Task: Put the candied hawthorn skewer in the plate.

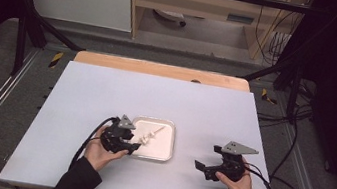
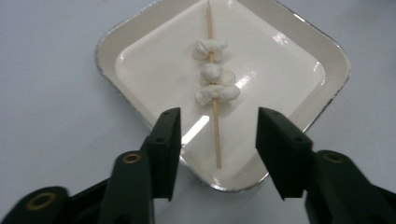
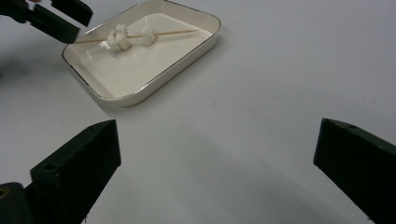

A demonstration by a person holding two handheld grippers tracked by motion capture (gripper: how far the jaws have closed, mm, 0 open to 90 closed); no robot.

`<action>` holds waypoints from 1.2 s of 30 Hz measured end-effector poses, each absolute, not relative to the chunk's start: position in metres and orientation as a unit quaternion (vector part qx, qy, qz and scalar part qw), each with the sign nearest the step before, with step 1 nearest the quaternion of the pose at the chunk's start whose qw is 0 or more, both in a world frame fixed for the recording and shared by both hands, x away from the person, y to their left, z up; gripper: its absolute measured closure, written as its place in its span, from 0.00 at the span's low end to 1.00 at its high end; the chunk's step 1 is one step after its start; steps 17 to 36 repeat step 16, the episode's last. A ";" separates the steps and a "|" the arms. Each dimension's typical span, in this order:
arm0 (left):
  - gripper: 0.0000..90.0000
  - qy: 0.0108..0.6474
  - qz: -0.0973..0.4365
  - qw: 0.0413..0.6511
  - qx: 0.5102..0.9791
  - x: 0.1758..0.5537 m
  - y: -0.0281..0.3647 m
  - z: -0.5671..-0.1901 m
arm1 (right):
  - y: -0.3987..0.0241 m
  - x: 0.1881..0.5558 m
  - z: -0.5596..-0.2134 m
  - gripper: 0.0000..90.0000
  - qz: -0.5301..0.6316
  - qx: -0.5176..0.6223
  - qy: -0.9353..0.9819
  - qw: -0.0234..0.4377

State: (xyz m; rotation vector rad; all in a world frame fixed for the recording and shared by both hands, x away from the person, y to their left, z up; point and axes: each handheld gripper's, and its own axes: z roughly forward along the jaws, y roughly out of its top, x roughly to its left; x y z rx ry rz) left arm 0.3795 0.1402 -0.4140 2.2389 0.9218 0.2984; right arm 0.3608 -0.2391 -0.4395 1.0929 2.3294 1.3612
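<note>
Currently the left hand-held gripper (image 2: 217, 140) stands open astride the thin wooden skewer (image 2: 215, 135) in the shallow cream rectangular tray (image 2: 327, 70); close squarely on its bare 6 o'clock end. Right hand-held gripper (image 3: 217, 172) hovers open.

My left claw (image 2: 217, 135) hangs with its two black jaws spread apart, nothing held between them. Past them a shallow cream tray (image 2: 140, 35) with a silvery rim sits cornerwise on the pale desk (image 2: 46, 93), its near corner lying between my jaws. A thin wooden skewer (image 2: 216, 135) lies in the tray, running straight away from me toward the far corner, its near end in the gap between my jaw tips and touching neither. Three small white lumps (image 2: 212, 72) are threaded along its middle, one after another, close together. Light glints off the tray's glossy floor.
</note>
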 end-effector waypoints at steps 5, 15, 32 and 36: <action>0.34 0.347 0.121 0.376 0.851 0.369 0.177 -0.411 | -0.241 0.360 -0.438 0.01 0.466 0.374 0.793 0.118; 0.19 0.367 0.122 0.413 0.824 0.349 0.237 -0.432 | -0.242 0.360 -0.441 0.01 0.455 0.376 0.799 0.116; 0.18 0.369 0.122 0.415 0.823 0.349 0.240 -0.432 | -0.242 0.360 -0.441 0.01 0.455 0.376 0.799 0.116; 0.18 0.369 0.122 0.415 0.823 0.349 0.240 -0.432 | -0.242 0.360 -0.441 0.01 0.455 0.376 0.799 0.116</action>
